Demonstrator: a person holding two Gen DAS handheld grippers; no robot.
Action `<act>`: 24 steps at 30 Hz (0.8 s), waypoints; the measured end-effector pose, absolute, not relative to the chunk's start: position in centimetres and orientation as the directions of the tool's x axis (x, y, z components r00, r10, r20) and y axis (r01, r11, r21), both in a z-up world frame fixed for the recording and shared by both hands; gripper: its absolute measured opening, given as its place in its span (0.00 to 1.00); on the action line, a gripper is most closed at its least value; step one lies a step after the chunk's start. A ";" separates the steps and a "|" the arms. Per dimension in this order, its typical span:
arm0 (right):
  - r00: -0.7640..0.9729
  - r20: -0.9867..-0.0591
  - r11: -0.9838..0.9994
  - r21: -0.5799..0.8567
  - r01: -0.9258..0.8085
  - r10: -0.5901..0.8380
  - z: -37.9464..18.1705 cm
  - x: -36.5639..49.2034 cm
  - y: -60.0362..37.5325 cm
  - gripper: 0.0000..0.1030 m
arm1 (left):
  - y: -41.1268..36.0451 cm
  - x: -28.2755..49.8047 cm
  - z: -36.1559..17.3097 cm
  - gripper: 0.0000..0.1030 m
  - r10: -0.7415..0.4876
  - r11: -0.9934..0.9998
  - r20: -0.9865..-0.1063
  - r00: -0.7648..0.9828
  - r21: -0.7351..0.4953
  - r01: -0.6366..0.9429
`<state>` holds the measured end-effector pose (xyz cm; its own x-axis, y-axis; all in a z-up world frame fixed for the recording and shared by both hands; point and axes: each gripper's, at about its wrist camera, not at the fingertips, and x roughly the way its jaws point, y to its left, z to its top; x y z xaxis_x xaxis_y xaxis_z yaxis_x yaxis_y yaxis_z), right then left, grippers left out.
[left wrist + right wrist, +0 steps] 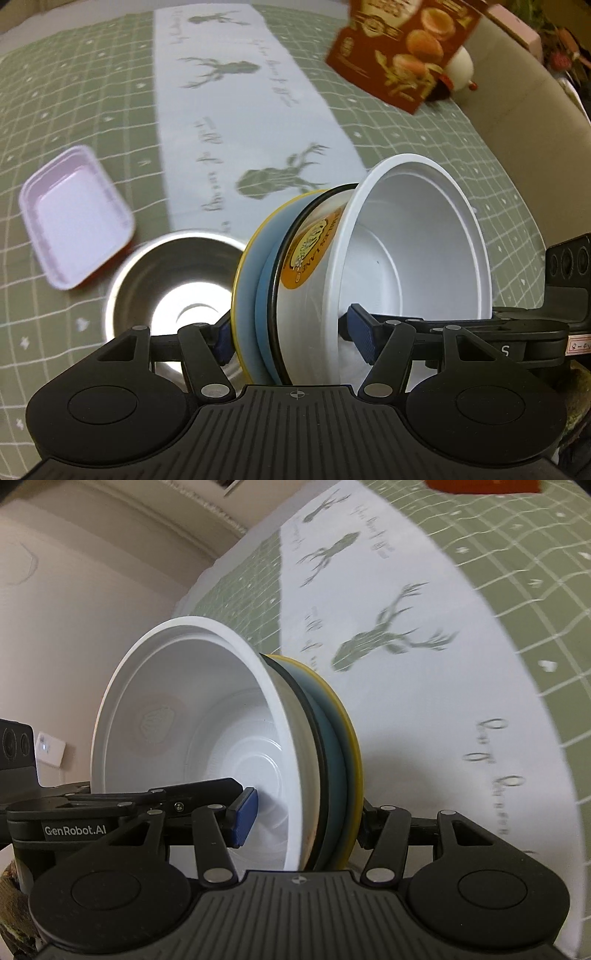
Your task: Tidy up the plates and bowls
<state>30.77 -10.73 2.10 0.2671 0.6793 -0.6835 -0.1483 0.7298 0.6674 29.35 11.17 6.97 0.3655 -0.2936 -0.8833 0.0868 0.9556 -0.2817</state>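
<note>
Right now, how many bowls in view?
2: a white bowl atop the tilted stack clamped by both tools, and a steel bowl on the table left of it. The stack may hide others.

Green checked tablecloth (pixel 92 92), pink tray (pixel 75 218), steel bowl (pixel 173 291), carton (pixel 402 51)

This is a home dining spot. The desk (pixel 92 92) wears a green checked tablecloth with a white runner (pixel 236 122) printed with deer and script. Household tableware lies on it: a pink rectangular dish (pixel 74 218) and a steel bowl (pixel 173 280), besides a stack of bowls and plates (pixel 332 266) held off the cloth. A brown food box (pixel 402 51) printed with baked goods and a small white figurine (pixel 460 66) stand at the far edge. Beside the desk runs a beige upholstered seat (pixel 517 107), and a wall socket (pixel 50 747) sits on the cream wall.
</note>
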 end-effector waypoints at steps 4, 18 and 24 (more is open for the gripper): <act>0.222 -0.711 0.744 0.647 -0.165 0.667 1.4 31.3 -7.0 0.53 | 14.9 29.3 5.6 0.64 -0.306 0.949 -0.884 0.352 -0.314 0.036; 0.108 -0.780 0.784 0.594 -0.178 0.616 -2.1 32.3 -0.8 0.54 | 20.9 29.2 0.6 0.63 -0.361 0.919 -0.889 0.283 -0.390 -0.053; 0.105 -0.787 0.789 0.585 -0.188 0.609 -2.5 32.8 -0.1 0.54 | 22.2 29.4 0.1 0.59 -0.383 0.905 -0.877 0.289 -0.419 -0.072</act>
<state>32.82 -0.12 -2.50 0.1051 0.6086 -0.7865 -0.1881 0.7888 0.5852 29.38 22.15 0.14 0.2885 -0.3833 -0.8774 -0.0716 0.9052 -0.4189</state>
